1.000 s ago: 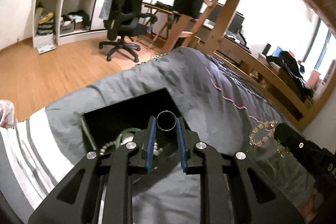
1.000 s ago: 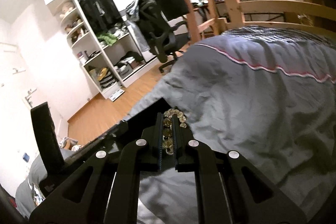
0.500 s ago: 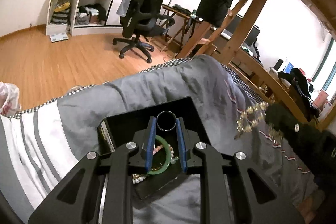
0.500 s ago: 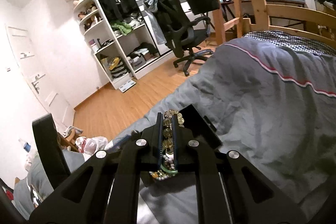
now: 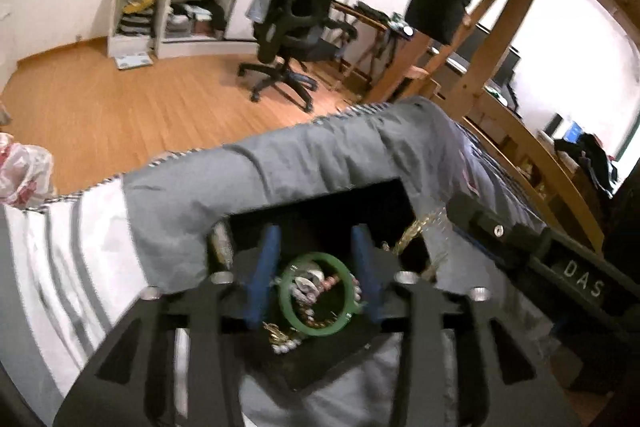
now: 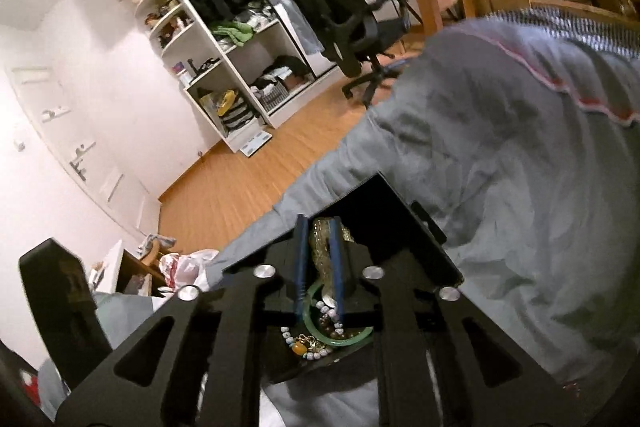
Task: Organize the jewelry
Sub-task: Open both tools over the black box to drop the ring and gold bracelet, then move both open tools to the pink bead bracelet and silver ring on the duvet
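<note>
On the grey bedspread (image 6: 520, 167) sits one black jewelry box (image 5: 384, 199), holding one green jade bangle (image 5: 316, 293) among mixed beaded strands (image 6: 316, 343). One left gripper (image 5: 316, 251) hovers above it, blue pads spread and empty. One right gripper (image 6: 318, 227) pinches a golden beaded bracelet (image 6: 322, 251) over the box.

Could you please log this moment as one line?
left gripper: open over black box | right gripper: shut on gold bracelet above box
</note>
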`<state>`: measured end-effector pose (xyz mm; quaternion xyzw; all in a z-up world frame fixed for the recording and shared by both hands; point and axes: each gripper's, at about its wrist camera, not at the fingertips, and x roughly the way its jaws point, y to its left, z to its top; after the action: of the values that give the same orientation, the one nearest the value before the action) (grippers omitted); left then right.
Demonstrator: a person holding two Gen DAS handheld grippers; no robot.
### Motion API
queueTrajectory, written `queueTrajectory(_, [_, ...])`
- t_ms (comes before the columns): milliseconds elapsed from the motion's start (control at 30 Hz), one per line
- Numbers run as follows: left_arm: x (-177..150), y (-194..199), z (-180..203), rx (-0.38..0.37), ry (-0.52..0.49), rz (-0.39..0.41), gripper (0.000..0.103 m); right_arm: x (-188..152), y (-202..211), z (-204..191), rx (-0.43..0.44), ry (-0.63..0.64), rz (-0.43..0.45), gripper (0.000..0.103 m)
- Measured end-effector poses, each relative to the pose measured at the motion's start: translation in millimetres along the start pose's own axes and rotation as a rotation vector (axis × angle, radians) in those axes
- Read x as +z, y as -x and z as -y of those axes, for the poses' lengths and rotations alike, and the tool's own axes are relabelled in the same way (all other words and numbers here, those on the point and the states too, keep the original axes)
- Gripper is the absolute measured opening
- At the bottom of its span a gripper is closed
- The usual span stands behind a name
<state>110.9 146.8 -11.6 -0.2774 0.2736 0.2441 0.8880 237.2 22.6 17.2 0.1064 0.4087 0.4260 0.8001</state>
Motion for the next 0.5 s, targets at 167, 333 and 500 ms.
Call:
queueTrajectory(167, [1.3,18.6,2.4,0.031,-0.005,0.094,0.084,7.2,31.9,11.9,-0.142,-0.022,0.117,0.094])
queueTrajectory(333, [-2.3,20.6,20.3,0.038,-0.102,0.11,0.097,18.8,99.4,36.6,-0.366,-0.028,0.227,0.099])
queueTrajectory(500, [-18.7,18.5,45.5,-0.087,-0.213,0.064,0.097,3.1,168.5,45.0,-0.541,0.025,0.275,0.099])
